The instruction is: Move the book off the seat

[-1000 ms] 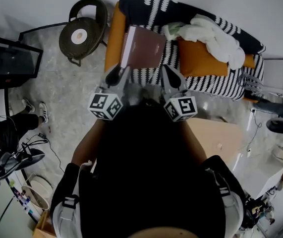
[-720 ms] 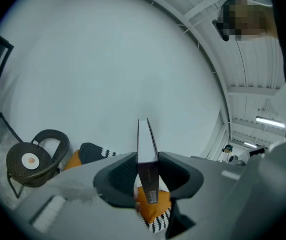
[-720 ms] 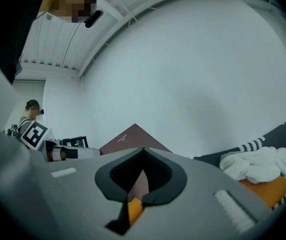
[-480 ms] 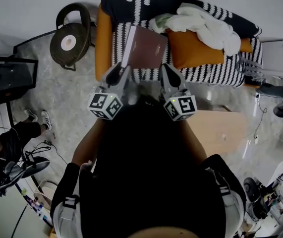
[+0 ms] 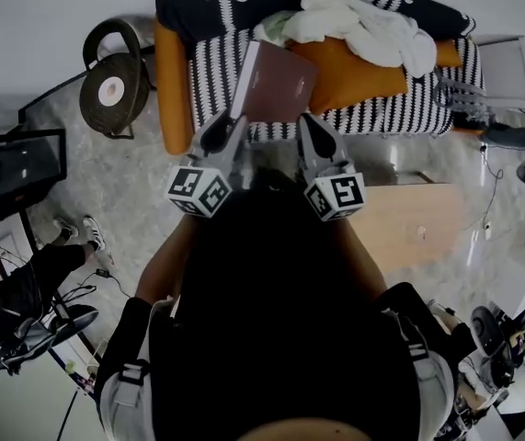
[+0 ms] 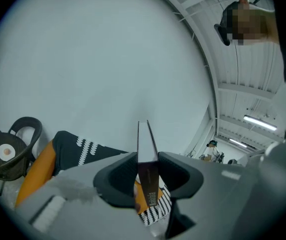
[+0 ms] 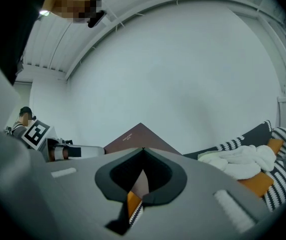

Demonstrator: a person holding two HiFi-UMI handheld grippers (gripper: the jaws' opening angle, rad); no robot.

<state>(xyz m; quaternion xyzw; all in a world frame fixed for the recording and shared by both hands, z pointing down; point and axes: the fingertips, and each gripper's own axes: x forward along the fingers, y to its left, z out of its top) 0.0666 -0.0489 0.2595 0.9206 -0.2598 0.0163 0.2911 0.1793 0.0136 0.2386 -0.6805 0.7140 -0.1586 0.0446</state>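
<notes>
Left hand-held gripper (image 6: 147, 171) clamps the book (image 5: 276, 85); your right hand-held gripper (image 7: 141, 171) seemingly pinches its near edge. Book tilted, long axis pointing away from you, above the striped sofa (image 5: 209, 72); grey floor (image 5: 133, 182).

Left hand-held gripper (image 5: 230, 127), right hand-held gripper (image 5: 306, 125): grey, black-white marker cubes. Black top (image 5: 280, 320), grey strapped vest (image 5: 133, 393).

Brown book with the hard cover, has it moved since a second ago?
Yes. In the head view the brown hardcover book has shifted right, away from the sofa's orange armrest and towards the orange cushion.
</notes>
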